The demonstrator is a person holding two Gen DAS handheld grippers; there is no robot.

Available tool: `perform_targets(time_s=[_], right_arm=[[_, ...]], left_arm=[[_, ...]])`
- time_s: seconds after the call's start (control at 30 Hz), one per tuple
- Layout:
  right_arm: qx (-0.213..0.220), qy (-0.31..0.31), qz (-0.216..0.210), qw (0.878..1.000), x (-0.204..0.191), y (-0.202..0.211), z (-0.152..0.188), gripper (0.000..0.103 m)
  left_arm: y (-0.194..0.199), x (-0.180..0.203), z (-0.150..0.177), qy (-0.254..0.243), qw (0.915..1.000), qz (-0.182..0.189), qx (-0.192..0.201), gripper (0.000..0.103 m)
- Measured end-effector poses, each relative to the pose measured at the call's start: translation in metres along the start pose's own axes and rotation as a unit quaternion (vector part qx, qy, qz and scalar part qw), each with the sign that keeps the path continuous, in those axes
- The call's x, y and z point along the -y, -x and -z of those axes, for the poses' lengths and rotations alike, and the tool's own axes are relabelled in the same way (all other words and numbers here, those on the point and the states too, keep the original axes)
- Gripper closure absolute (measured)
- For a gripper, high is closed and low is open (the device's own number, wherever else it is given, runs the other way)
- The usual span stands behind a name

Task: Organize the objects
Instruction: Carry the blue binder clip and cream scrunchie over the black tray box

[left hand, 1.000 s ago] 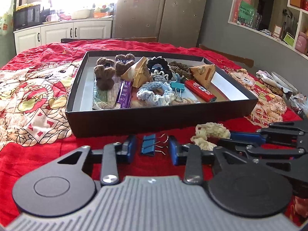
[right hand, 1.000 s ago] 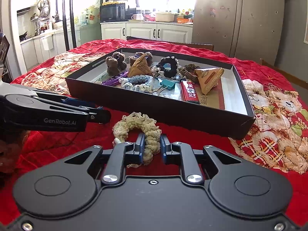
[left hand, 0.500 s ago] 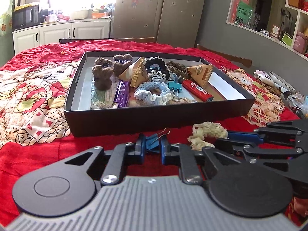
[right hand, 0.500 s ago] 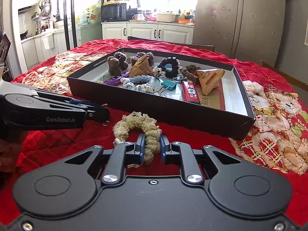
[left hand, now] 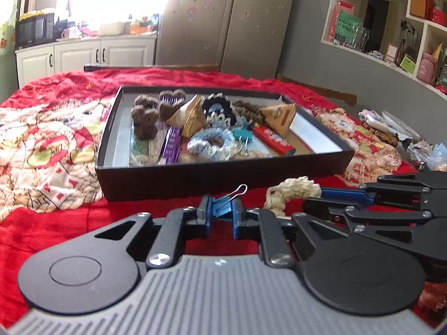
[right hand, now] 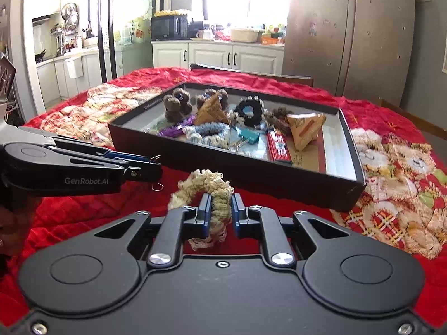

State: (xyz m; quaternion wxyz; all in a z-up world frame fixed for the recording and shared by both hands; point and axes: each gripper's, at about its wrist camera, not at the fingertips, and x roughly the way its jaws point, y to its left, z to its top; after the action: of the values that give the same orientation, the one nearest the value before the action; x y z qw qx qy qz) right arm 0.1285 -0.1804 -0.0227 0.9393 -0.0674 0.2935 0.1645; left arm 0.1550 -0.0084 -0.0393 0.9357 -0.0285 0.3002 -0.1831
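Left hand-held gripper [left hand: 220, 216], marked "GenRobot.AI", pinches a blue binder clip [left hand: 222, 209]; right hand-held gripper [right hand: 220, 214] pinches cream scrunchie [right hand: 215, 195].

A microwave [right hand: 169, 27] sits on white cabinets [right hand: 218, 55] beside a fridge [right hand: 346, 32].

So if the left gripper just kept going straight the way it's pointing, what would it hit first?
Most likely the near wall of the black box. The left gripper, its jaws shut on the blue binder clip, points slightly downward at that wall, though depth is unclear and it might meet the red quilt first.
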Motion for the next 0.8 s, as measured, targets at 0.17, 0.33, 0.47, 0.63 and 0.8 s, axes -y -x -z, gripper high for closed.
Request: perform_targets(time_s=[0.17, 0.33, 0.47, 0.63, 0.8], right_arm=[[0.023, 0.010, 0.003, 1.000, -0.003, 0.014, -0.010, 0.088], [0.042, 0.020, 0.006, 0.999, -0.001, 0.025, -0.026, 0.088], [0.057, 0.033, 0.015, 0.998, 0.000, 0.031, -0.041, 0.088], [0.079, 0.042, 0.031, 0.996, 0.006, 0.036, -0.063, 0.089], [0.091, 0.025, 0.042, 0.995, 0.020, 0.026, -0.091, 0.089]], left_arm=[[0.019, 0.006, -0.014, -0.006, 0.9995, 0.009, 0.030, 0.086], [0.033, 0.009, -0.034, -0.007, 0.9983, 0.012, 0.057, 0.086], [0.038, 0.008, -0.051, -0.001, 0.9974, 0.013, 0.071, 0.086], [0.036, 0.003, -0.071, 0.005, 0.9961, 0.005, 0.088, 0.086], [0.022, -0.005, -0.089, 0.025, 0.9952, -0.003, 0.094, 0.086]])
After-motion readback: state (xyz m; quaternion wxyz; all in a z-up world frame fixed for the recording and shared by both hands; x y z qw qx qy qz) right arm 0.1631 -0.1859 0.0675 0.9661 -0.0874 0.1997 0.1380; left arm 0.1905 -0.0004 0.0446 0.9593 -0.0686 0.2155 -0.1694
